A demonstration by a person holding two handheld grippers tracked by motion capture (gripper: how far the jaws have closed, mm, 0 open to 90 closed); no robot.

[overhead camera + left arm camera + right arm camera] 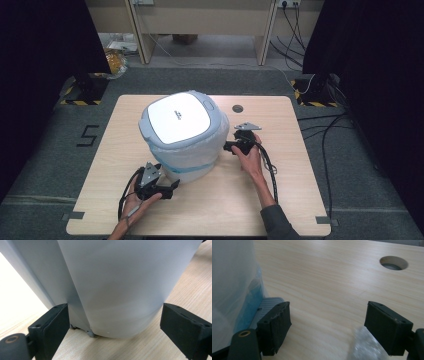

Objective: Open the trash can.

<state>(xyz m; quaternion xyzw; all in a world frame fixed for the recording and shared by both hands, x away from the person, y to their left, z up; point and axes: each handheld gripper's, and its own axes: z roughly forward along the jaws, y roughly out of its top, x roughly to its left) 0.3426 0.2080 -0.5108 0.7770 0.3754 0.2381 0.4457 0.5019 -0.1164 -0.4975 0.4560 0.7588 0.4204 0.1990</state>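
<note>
While the left gripper (171, 188) lies low at the near left foot of the cooker (181, 135), its jaws stand wide, one to each side of the cooker's rounded lower wall (117, 290) without pressing on it; in the left gripper view the wall sits just beyond the pads and a small grey foot (90, 333) shows under its edge. The left hand (135, 202) holds that gripper from the near edge of the counter (290, 200).

The right gripper (229, 146) comes in from the cooker's right side, its jaws also apart with bare wood between them. In the right gripper view its left jaw is just beside a grey ribbed base part (265, 306) of the cooker, next to the clear wrap with a blue band (249, 305) that covers the body; whether the jaw touches is hard to tell. A scrap of crinkled clear film (364, 345) lies by the other jaw. The right hand (251, 159) grips the tool from behind.

The cooker stands upright near the counter's middle, white lid (176, 117) shut. A round hole (238, 108) in the counter lies beyond the right gripper, well apart from the cooker.
</note>
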